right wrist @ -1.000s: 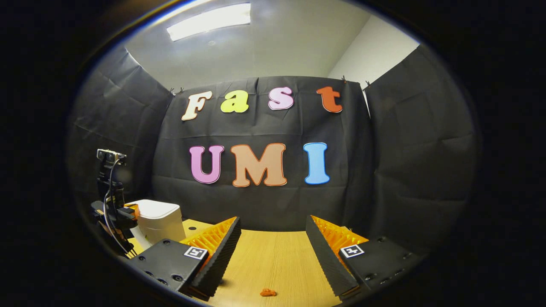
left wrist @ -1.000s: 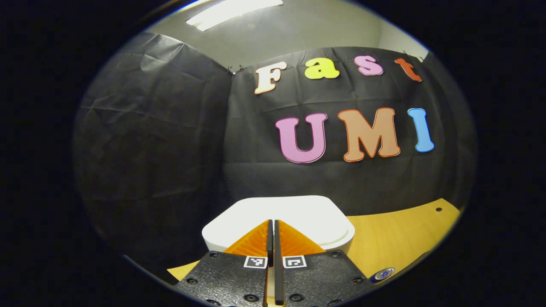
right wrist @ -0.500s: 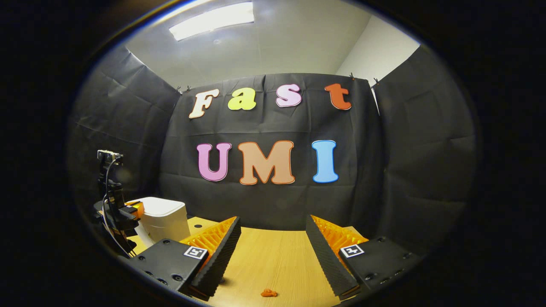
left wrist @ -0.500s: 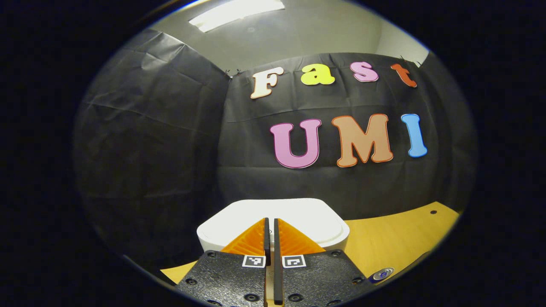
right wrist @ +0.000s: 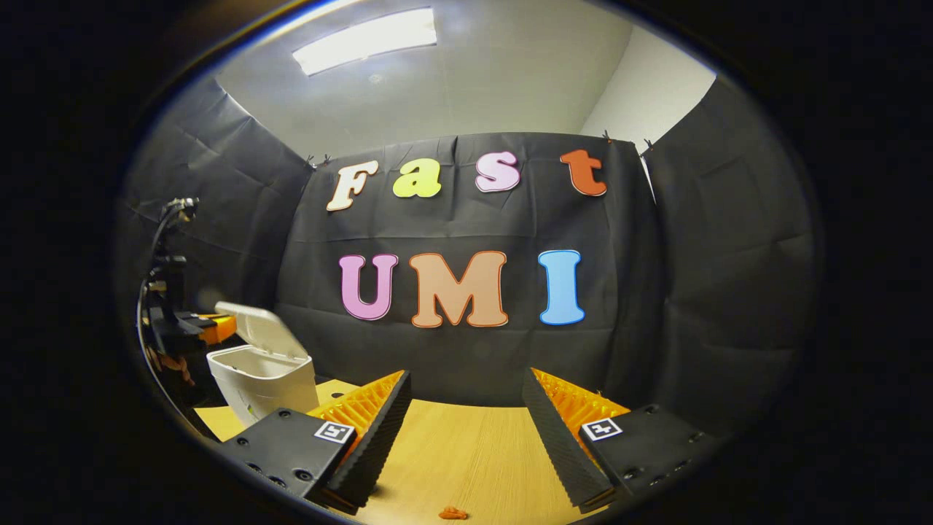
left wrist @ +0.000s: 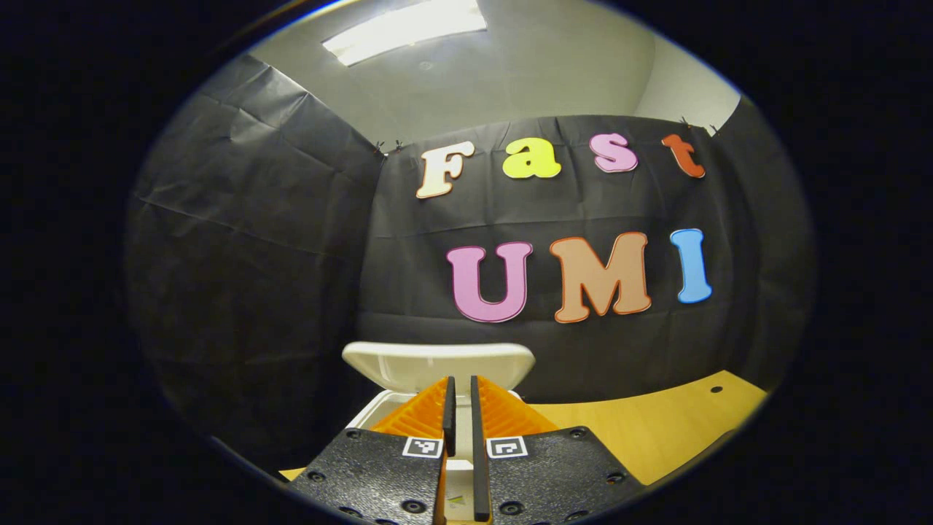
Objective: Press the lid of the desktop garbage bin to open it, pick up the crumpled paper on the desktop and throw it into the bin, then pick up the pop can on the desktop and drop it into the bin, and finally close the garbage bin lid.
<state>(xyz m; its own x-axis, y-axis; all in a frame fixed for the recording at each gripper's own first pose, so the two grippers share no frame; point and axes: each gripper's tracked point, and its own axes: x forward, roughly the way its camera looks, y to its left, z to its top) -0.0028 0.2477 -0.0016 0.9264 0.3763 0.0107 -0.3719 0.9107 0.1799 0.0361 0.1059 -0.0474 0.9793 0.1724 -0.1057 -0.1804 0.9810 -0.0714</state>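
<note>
- Wooden surface [right wrist: 466, 452] under me, white bin [right wrist: 259, 375] at its left end, lid [left wrist: 437, 362] popped up.
- Left hand-held gripper [left wrist: 460, 397] pinched together, holding nothing, over the bin's rim.
- Right hand-held gripper [right wrist: 466, 423] spread wide, empty.
- Paper should be light and squashy; I'd pinch its middle.

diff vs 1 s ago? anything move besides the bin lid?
The bin's lid has swung up from flat; the garbage bin now stands open. The left gripper, fingers together, has risen behind it. Nothing was grasped or released. The right gripper stays open over the table.

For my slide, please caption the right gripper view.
Open right gripper over wooden table; white plastic bin with lid raised.
</note>
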